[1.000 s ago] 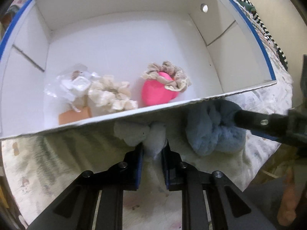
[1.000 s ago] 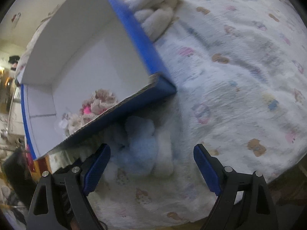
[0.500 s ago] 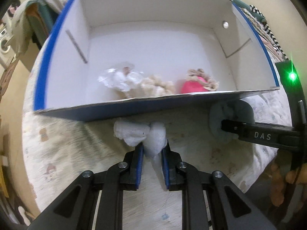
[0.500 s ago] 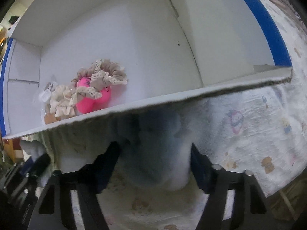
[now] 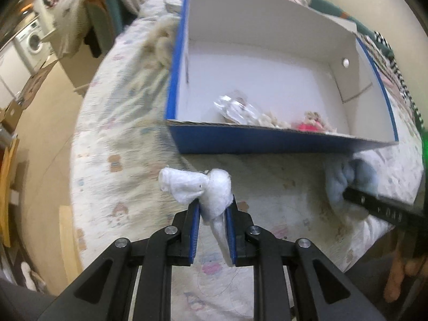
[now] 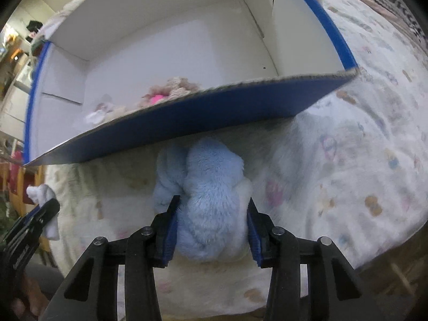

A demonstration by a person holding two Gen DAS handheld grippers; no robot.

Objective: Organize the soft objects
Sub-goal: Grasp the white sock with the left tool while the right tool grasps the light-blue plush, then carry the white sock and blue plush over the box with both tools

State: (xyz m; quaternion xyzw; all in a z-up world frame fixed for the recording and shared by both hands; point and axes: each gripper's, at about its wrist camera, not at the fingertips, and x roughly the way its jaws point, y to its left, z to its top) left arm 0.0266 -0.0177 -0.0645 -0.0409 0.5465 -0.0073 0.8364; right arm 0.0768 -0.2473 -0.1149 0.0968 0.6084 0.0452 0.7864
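My left gripper (image 5: pixel 212 208) is shut on a white soft cloth bundle (image 5: pixel 198 187) and holds it above the bedspread, in front of the blue box (image 5: pixel 267 141). My right gripper (image 6: pixel 211 214) is shut on a light blue plush (image 6: pixel 211 187), just below the box's near wall (image 6: pixel 187 117). The plush also shows at the right of the left wrist view (image 5: pixel 347 179). Inside the white-lined box lie a pink ball wrapped in a lace scrunchie (image 5: pixel 310 124), a cream scrunchie (image 5: pixel 270 119) and a clear plastic packet (image 5: pixel 238 108).
A patterned bedspread (image 5: pixel 120 144) covers the bed; its edge drops to the floor at the left. A fluffy beige item (image 5: pixel 163 42) lies against the box's left wall. Clothes hang on furniture (image 5: pixel 99 21) at the back left.
The right gripper closed on the blue plush. Both grippers pulled back and up from the box, the left one still holding the white bundle.
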